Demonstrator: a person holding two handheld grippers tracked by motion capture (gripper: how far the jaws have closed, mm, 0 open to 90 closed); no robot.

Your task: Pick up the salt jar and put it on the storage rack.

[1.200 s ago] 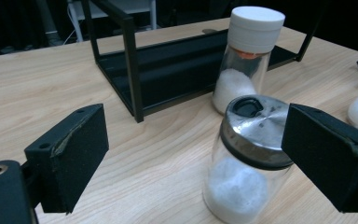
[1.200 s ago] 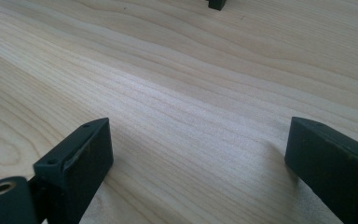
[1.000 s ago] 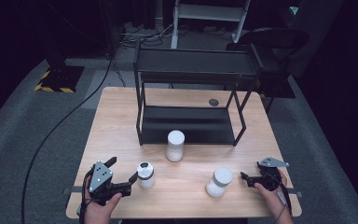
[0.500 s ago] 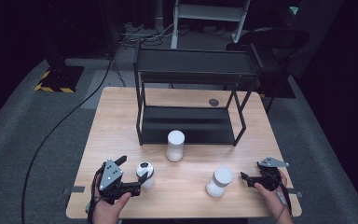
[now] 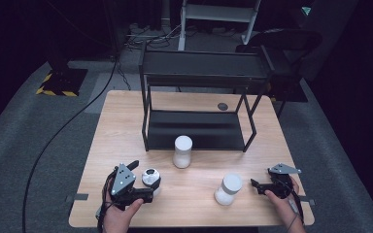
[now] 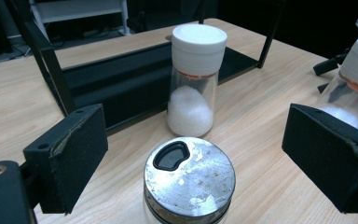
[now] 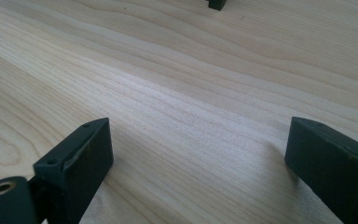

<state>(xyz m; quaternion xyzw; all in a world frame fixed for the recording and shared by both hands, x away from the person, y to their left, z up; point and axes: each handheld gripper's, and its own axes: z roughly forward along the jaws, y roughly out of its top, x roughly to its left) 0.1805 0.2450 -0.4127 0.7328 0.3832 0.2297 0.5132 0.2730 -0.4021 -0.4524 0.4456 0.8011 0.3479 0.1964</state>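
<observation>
Advanced since the earlier frame, your left tool [image 6: 191,154] brackets the small metal-lidded glass shaker [image 6: 189,179], jaws apart: light, rigid, slippery, breakable; grip the glass below the lid.

Black two-tier rack [image 5: 201,97] on wooden table [image 5: 126,121] — dark disc [image 5: 222,106] behind rack, cable [image 5: 58,141] on floor.

Wooden table [image 5: 126,121]: black rack [image 5: 199,131], 2 white-capped jars [image 5: 182,151] [image 5: 228,189], metal-lidded jar [image 5: 151,178].
</observation>
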